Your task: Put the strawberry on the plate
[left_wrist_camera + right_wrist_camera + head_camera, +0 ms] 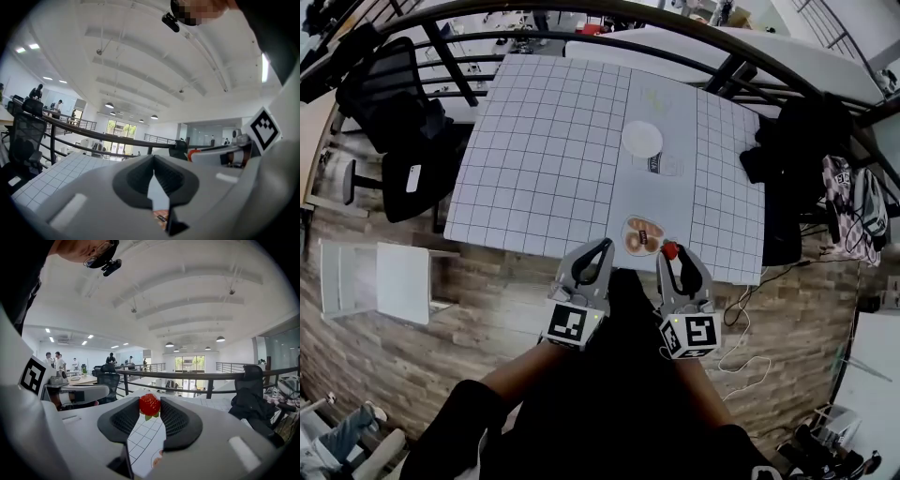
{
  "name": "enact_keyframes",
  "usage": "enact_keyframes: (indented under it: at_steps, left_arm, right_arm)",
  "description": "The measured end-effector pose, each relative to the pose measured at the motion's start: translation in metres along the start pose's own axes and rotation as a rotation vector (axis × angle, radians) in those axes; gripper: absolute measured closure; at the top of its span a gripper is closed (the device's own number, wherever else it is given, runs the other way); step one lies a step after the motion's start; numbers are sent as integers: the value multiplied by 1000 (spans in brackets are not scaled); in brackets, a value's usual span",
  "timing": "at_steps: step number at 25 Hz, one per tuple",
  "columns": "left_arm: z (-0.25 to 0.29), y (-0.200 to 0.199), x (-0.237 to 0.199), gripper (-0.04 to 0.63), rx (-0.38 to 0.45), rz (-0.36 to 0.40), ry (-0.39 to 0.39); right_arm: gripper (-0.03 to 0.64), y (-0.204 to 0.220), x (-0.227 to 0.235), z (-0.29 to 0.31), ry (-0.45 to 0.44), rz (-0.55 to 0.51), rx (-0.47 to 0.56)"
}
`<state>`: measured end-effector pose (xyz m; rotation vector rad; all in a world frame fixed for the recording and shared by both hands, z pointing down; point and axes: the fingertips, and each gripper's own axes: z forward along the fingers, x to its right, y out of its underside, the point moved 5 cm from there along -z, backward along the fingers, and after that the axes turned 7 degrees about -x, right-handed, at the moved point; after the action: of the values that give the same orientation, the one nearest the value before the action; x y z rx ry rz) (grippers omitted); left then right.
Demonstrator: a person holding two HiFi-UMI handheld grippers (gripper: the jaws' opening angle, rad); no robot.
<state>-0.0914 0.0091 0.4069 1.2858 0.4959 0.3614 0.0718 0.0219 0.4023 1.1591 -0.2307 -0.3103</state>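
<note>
Right gripper nips small red strawberry; left gripper closed, empty. Brown-patterned oval dish at near surface edge, contents unclear.

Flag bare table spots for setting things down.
Bare: the grid mat left of the plate, and the strip right of it. The plate itself is empty. Crowded: near edge, where the small tray sits beside the right gripper holding the strawberry.
</note>
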Motion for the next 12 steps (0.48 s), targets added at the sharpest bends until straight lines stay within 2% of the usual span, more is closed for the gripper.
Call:
enact_keyframes:
  at_steps: [3,7,12]
  left_arm:
    - [1,-5,-8,588,11,10,-16]
    - [8,-9,-15,588,22,-43,-46]
    - [31,-13,-24,588,-12,25,-62]
  right_arm:
    - [480,-6,0,12,-13,-4,13]
    - [480,-14,8,28,-26,3,23]
    - [479,-18,21,56,-43,24,4]
